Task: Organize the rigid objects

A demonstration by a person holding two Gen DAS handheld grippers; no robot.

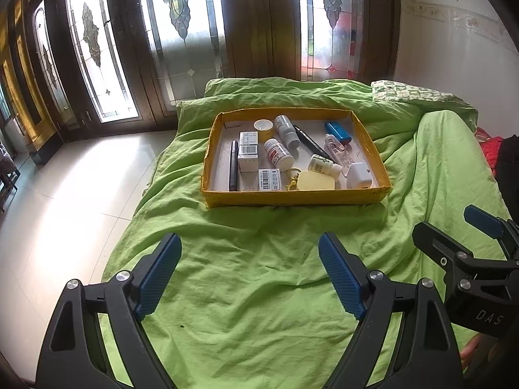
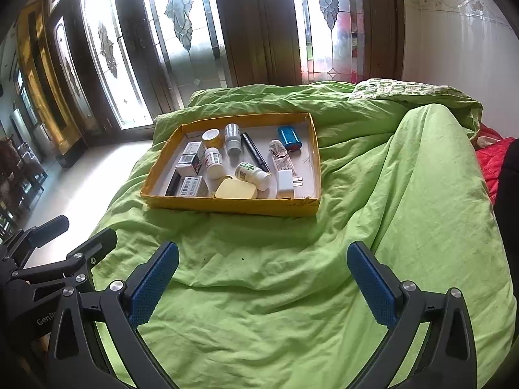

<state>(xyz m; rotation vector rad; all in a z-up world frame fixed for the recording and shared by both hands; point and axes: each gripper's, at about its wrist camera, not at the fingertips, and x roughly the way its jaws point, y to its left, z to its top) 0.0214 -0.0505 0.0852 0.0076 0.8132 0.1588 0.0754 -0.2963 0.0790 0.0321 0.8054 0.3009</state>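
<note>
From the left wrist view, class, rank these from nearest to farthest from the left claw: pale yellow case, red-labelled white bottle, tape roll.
1. Pale yellow case, front edge of the tray.
2. Red-labelled white bottle, mid-tray.
3. Tape roll, back-left.

I am looking into a home bedroom: a bed under a rumpled green quilt (image 1: pixel 259 275) fills my view, with a patterned pillow (image 1: pixel 408 92) near the white wall (image 1: pixel 454 32). Dark wooden doors with leaded glass panes (image 1: pixel 181 9) stand beyond it, above a pale tiled floor (image 1: pixel 81 194).
</note>
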